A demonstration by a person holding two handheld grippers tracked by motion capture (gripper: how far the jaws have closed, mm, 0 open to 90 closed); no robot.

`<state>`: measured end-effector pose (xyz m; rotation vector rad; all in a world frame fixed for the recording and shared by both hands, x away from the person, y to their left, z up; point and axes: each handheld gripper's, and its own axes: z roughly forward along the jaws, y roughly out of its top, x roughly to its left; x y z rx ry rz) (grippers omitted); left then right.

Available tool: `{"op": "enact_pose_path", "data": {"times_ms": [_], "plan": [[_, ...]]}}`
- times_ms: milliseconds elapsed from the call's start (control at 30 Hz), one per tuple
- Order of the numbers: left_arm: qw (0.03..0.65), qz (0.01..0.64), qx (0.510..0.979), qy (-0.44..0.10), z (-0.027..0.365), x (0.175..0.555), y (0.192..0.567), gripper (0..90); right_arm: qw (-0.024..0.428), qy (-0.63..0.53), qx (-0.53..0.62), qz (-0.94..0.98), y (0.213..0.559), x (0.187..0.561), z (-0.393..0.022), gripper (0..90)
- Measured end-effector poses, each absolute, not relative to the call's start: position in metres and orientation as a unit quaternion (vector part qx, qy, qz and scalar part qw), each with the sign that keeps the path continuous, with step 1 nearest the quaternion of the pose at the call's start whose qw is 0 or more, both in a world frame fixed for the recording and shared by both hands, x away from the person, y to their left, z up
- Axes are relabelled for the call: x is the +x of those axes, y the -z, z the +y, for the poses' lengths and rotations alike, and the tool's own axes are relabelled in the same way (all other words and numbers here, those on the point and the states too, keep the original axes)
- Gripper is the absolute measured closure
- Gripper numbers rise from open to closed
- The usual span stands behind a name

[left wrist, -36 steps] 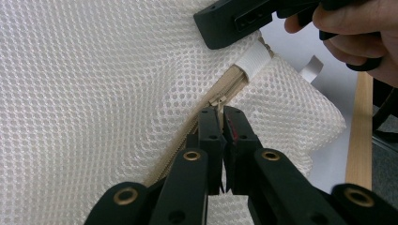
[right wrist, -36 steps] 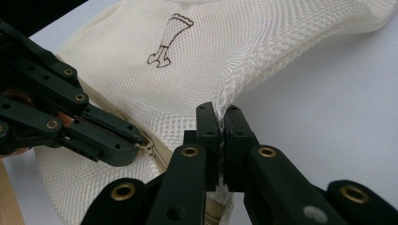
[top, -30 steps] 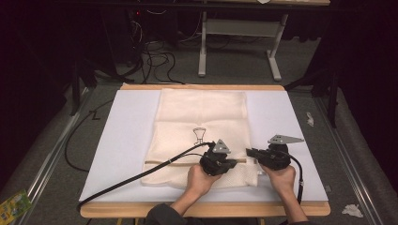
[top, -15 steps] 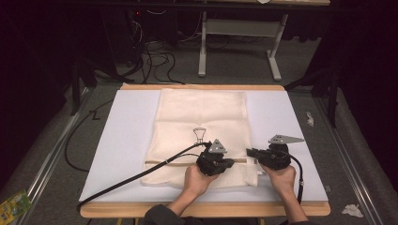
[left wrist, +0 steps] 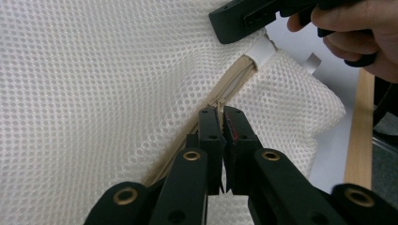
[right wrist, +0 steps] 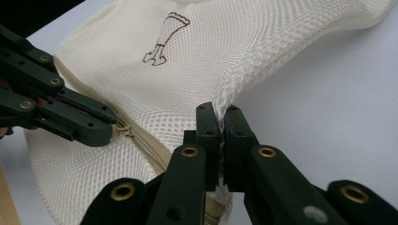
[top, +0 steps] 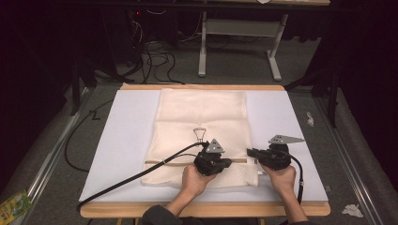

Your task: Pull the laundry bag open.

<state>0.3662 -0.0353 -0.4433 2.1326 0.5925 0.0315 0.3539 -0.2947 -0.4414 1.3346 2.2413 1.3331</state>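
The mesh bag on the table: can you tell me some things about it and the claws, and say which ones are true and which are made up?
1. The mesh laundry bag lies on a white sheet. True.
2. The bag is bright blue. False: it is cream coloured.
3. The right claw is shut on the bag's mesh edge. True.
4. The left claw is wide open above the bag. False: its jaws are closed at the zipper.
5. A small black drawing is printed on the bag. True.
6. The bag hangs in the air. False: it lies on the table, lifted a little at the right claw.
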Motion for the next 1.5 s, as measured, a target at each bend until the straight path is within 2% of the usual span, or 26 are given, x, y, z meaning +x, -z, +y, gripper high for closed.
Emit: {"op": "enact_pose_path", "data": {"times_ms": [1500], "plan": [[0.451,0.24,0.859,-0.025,-0.023,0.366,0.437,87.0,0.116,-0.434,0.455,0.769,0.442,0.357,-0.29,88.4]]}}
